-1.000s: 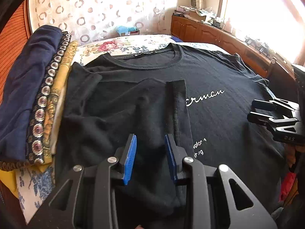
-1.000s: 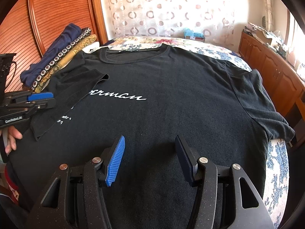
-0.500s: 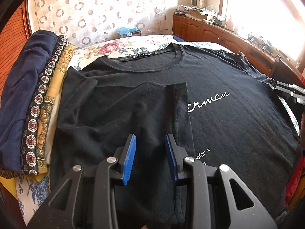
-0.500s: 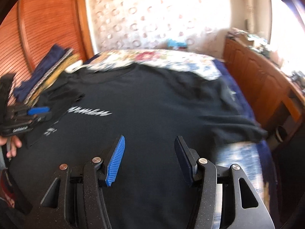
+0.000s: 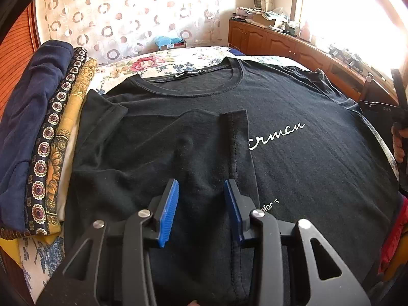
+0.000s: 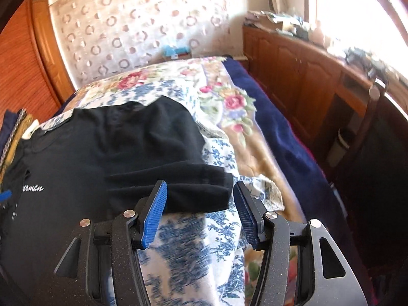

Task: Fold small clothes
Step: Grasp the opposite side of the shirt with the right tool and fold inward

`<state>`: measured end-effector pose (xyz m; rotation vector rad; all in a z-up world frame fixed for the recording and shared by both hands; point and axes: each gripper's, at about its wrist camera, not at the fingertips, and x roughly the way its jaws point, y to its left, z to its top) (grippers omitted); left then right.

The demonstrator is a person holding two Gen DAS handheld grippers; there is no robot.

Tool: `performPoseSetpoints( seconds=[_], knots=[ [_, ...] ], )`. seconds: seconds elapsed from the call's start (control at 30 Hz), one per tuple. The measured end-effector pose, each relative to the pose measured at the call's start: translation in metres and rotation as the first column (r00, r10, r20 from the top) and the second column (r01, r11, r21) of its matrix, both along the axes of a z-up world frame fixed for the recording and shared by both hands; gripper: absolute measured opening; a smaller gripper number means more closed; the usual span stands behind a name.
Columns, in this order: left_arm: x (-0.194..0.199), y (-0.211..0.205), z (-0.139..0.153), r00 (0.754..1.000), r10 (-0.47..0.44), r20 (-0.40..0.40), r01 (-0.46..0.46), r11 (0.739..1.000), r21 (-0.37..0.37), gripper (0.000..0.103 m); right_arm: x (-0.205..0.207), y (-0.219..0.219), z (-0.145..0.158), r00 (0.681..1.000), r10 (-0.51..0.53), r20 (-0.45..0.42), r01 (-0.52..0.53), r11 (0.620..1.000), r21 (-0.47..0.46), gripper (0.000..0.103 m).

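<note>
Black tee (image 5: 293,158) is spread flat on the floral bedspread (image 6: 221,153), neck toward the curtain, one side already folded in over the white lettering. The other sleeve (image 6: 178,188) sticks out flat at the bed's edge. Left gripper (image 5: 201,204) hangs over the folded flap, its jaws have just been opening, blue pads apart, nothing pinched. Right gripper (image 6: 200,211) is right over that loose sleeve, jaws wide apart, not holding anything. Stack of folded clothes (image 5: 38,132) sits beside the tee.
</note>
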<state>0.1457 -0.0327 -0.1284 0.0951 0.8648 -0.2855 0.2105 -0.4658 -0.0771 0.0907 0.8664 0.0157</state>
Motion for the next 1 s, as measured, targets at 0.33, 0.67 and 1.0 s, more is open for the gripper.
performPoseSetpoints(
  seconds=[0.33, 0.67, 1.0],
  knots=[
    [0.002, 0.003, -0.001, 1.0, 0.008, -0.001, -0.008, 1.0, -0.002, 0.038, 0.02, -0.015, -0.016, 0.996, 0.029, -0.082, -0.016, 0.988, 0.152, 0.049],
    [0.002, 0.006, 0.0, 1.0, 0.013, -0.001, -0.013, 1.0, 0.0, 0.039, 0.015, 0.024, 0.011, 0.994, 0.101, 0.032, -0.101, 0.995, 0.001, 0.007],
    [-0.022, 0.021, 0.032, 0.996, 0.048, 0.072, -0.044, 0.997, -0.058, 0.039, 0.001, 0.102, 0.061, 0.93, 0.308, 0.201, -0.314, 0.95, -0.006, 0.007]
  ],
)
